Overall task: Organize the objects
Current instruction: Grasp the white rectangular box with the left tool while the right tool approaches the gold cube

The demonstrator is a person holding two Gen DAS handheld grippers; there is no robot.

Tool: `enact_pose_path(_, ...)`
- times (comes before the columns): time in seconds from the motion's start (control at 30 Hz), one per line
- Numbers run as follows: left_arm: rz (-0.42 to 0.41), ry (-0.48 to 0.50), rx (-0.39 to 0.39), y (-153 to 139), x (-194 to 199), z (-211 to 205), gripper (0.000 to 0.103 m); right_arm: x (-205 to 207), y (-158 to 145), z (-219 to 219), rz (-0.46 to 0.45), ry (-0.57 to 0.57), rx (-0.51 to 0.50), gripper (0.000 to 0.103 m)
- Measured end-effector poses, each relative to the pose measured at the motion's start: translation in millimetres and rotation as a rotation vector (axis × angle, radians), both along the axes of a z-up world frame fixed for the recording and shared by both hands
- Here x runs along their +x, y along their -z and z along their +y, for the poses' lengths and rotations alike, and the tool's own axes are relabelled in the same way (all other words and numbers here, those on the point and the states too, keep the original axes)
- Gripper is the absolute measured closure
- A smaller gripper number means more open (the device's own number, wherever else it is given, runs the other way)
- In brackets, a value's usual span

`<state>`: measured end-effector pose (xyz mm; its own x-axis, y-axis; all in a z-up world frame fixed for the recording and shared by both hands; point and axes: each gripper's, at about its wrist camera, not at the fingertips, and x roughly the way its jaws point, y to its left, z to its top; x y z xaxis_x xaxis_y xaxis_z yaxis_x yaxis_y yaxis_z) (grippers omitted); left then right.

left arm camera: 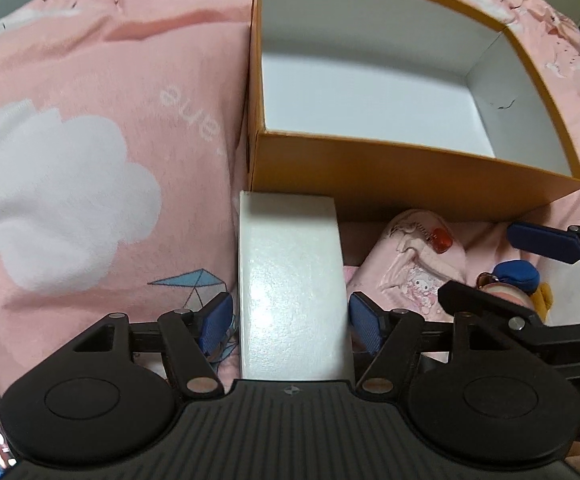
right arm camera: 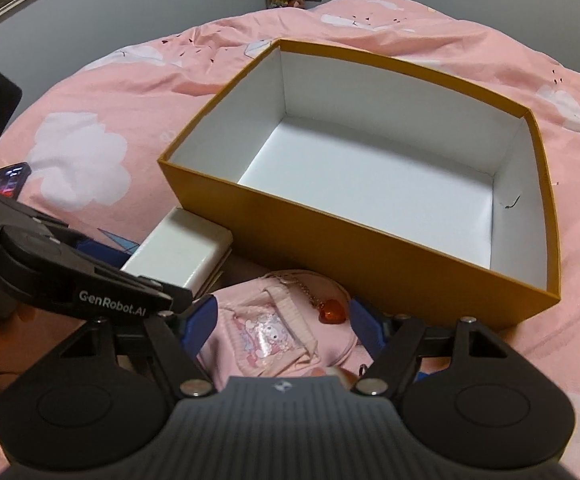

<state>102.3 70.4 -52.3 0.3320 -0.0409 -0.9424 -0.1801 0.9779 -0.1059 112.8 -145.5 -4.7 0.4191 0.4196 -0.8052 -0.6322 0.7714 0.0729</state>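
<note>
Each matte black plastic hand-held gripper [left arm camera: 291,320] [right arm camera: 280,322] carries 2 blue ribbed pads [left arm camera: 216,320], silver pivot screws, round side discs and a ribbed base; 1 arm reads "GenRobot.AI" in white.

White box [left arm camera: 293,292] near end hidden behind gripper body; plush toy [left arm camera: 517,280] mostly occluded.

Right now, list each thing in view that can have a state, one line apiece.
Orange box: open, no lid, empty inside.
White box: closed, lying on the bedspread between the left gripper's pads.
Left gripper: open, pads either side of the white box, not pressing.
Pink pouch: lying flat, red heart charm on top.
Right gripper: open, straddling the pink pouch.
Phone: screen lit.
</note>
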Motion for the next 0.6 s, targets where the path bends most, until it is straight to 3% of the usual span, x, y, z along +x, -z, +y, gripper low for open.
enact_pose_path(0.43, 0.014, 0.019, 0.027, 8.2, 1.0, -5.6, 0.021, 15.4, 13.7, -3.5, 0.033, 0.024, -0.001, 0.028)
enact_pose_path(0.6, -0.013, 0.04, 0.016, 8.0, -2.1, -4.9, 0.028, 14.9, 12.7, -3.2, 0.031, 0.024, 0.003, 0.028)
